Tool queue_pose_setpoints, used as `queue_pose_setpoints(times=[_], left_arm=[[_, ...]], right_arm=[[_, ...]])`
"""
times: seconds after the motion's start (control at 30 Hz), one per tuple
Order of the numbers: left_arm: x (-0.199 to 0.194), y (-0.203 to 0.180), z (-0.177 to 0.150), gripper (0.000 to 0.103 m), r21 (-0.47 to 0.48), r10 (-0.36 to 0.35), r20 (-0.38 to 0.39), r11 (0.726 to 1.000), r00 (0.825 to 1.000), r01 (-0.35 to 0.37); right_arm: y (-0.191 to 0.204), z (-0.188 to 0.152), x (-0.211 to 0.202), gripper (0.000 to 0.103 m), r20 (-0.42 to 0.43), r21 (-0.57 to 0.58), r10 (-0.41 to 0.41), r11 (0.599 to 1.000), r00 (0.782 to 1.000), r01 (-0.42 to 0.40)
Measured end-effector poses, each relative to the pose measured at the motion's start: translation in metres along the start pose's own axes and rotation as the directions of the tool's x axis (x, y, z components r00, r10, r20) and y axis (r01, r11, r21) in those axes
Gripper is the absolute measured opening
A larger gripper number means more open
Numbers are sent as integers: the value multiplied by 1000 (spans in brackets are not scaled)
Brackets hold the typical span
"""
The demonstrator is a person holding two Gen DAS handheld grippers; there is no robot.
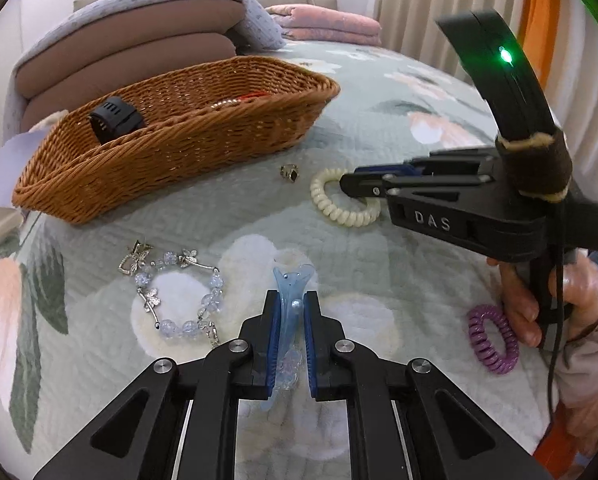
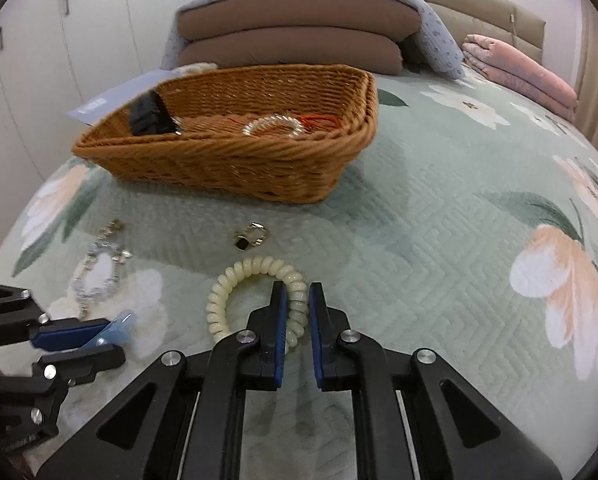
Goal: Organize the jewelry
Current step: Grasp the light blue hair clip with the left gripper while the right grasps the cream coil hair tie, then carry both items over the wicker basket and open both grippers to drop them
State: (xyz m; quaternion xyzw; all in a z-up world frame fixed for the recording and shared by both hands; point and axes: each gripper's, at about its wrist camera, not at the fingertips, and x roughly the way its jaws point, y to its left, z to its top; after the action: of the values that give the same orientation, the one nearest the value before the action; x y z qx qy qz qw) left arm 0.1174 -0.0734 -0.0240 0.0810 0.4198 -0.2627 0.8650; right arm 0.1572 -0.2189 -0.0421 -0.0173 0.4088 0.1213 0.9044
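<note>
A pale blue hair clip lies on the floral quilt, and my left gripper is shut on it, its blue pads pressing the clip's sides. In the right wrist view that left gripper shows at the lower left with the clip poking out. My right gripper is shut on the right side of a cream spiral hair tie; from the left wrist view the right gripper reaches in from the right onto the same tie. A wicker basket stands behind.
Loose on the quilt are a crystal bead bracelet, a dark-stone ring and a purple spiral tie by a hand. The basket holds a black watch and a clear spiral tie. Pillows and folded blankets lie behind.
</note>
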Motion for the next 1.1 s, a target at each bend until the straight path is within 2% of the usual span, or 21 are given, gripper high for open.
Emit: queue_pose_setpoints(times=[0.17,0.3,0.37,0.5,0.63,0.7,0.73,0.77,0.83,0.93,1.0,1.1], left_arm=[[-20,15,-2,11,-59,-93,79,993,993,97],[-33,26,-3,11,-104,-138,135,983,981,153],[-39,33,-1,11,-133,-140,157,978,978,161],[-61,49,6,11,-192,-134,233,965,963,181],[-91,70,31,11,-235,-60,310,962,949,138],[-104,82,54,11,-256,-30,340,959,940,123],[-105,83,63,11,-261,-10,348,959,937,107],[-106,87,76,11,-268,39,359,961,933,62],[-97,95,99,11,-288,95,367,958,926,15],[-67,109,123,11,-310,131,344,951,930,-19],[-39,113,137,11,-307,142,311,951,940,-43],[-1,118,148,11,-296,98,258,955,961,-18]], right_arm=[[6,0,-15,12,66,-18,20,1000,998,-19],[3,1,-24,12,101,0,46,999,994,-46],[1,2,-32,12,132,9,56,998,990,-58],[-1,9,-65,12,242,15,64,998,968,-69],[0,38,-85,12,297,19,47,998,954,-55],[2,56,-87,12,309,18,22,999,951,-29],[4,72,-84,12,314,19,13,1000,949,-20],[4,83,-80,12,319,24,9,1000,948,-18],[3,101,-67,12,326,33,-8,999,945,-3],[-5,123,-31,12,309,73,-58,997,949,37],[-13,126,-8,12,275,103,-82,993,958,56],[-32,120,24,12,197,155,-36,988,980,4]])
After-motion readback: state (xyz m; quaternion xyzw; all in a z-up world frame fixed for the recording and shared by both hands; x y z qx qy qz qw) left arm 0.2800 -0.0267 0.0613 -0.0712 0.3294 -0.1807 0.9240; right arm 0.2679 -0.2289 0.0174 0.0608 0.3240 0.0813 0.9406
